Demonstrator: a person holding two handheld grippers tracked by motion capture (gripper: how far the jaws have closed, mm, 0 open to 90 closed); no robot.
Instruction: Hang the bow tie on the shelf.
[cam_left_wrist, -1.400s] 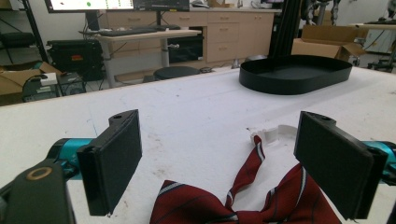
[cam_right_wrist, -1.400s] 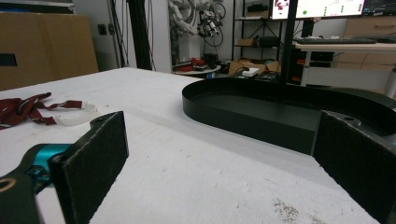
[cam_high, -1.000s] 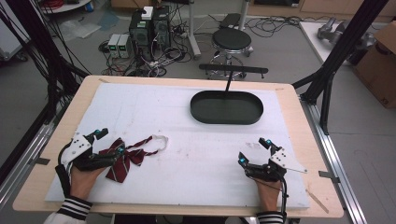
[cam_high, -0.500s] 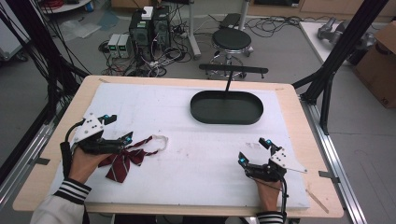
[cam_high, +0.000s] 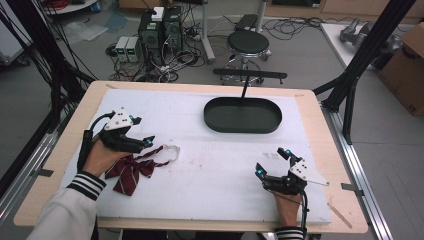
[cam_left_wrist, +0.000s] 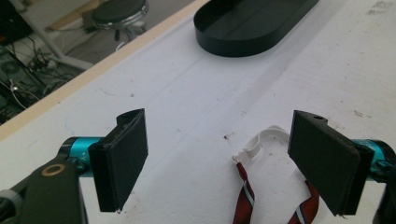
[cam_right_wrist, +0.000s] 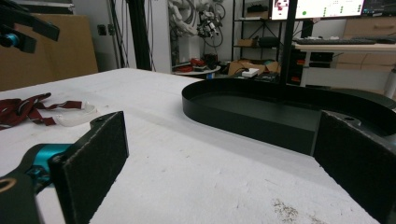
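left gripper (cam_high: 145, 142) spread, above bow tie (cam_high: 131, 170), frame left | right gripper (cam_high: 272, 162) spread, empty, lower right | black tray (cam_high: 242, 115) upper centre on table (cam_high: 200, 90)

Bare surface (cam_high: 220, 170) seen between left claw (cam_high: 148, 141) and right claw (cam_high: 272, 161); black tray (cam_high: 243, 114) set beyond both.

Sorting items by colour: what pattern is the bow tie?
Dark red bow tie with thin pale stripes; clearest in the high view.

No legible text, label or number on anything in view.
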